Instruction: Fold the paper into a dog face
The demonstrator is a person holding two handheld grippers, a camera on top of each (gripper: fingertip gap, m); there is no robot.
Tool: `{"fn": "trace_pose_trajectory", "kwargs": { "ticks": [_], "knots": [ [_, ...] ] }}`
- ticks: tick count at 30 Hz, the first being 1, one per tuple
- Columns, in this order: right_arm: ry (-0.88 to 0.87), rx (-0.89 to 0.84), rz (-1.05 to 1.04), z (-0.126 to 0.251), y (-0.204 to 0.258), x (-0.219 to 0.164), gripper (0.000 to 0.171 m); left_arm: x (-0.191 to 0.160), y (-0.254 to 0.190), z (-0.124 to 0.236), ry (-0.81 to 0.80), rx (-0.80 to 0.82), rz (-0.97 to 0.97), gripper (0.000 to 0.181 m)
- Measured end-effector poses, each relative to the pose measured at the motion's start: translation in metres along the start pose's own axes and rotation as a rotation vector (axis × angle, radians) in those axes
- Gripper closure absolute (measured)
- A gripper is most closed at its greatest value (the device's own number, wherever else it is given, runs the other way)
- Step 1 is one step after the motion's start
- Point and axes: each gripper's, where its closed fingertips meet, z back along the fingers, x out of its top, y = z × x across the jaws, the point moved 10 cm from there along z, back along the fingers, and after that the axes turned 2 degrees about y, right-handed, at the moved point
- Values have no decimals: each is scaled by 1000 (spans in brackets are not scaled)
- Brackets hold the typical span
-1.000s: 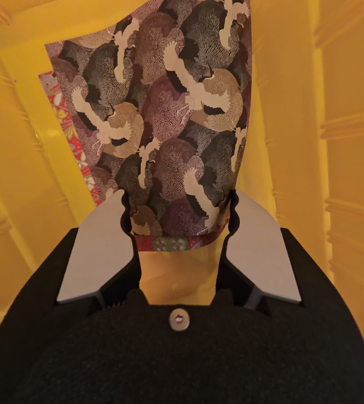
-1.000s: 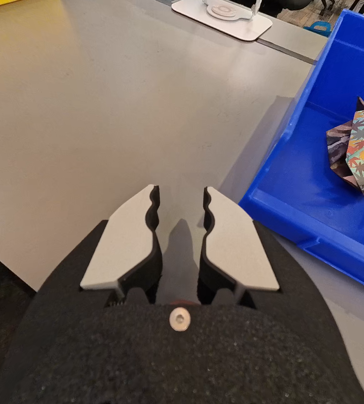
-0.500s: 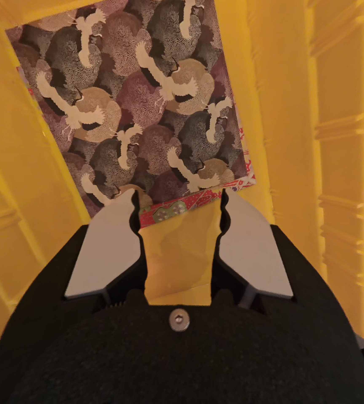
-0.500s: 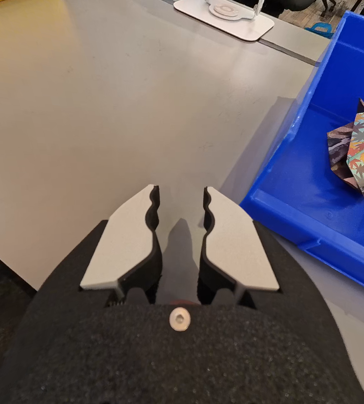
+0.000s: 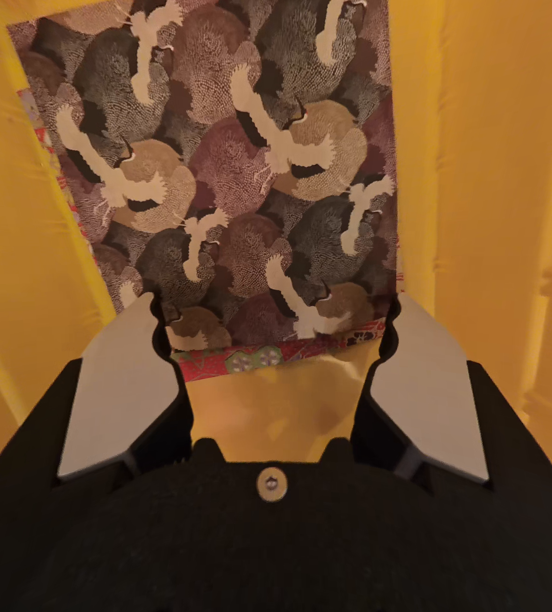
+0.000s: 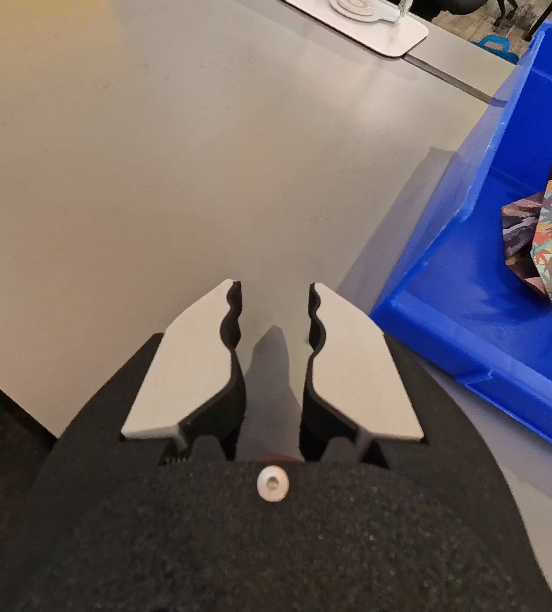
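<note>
Inside the yellow bin, the left gripper spreads wide over the crane-print paper lying there; the right gripper hangs parted over the desk.

The left wrist view looks forward along its own fingers from inside a yellow bin, pointing down and close at a crane-patterned paper sheet that fills most of the picture; the bin's walls close it in on both sides. The right wrist view sits higher, tilted down over a grey table, its near edge at lower left, with a blue bin at right; the two views share nothing.
</note>
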Motion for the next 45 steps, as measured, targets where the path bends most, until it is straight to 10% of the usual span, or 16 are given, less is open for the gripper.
{"fn": "trace_pose_trajectory", "kwargs": {
  "ticks": [20,33,38,45],
  "knots": [
    [13,4,2,-1,0,0,133,-5,14,24,-148,-224,58,116],
    [16,1,17,-2,2,0,133,-27,6,114,-473,-665,17,140],
    [12,5,25,-1,3,0,133,-29,-1,123,-481,-481,-31,156],
    [11,3,25,2,2,-2,133,-55,-20,98,-414,-157,-354,120]
  ]
}}
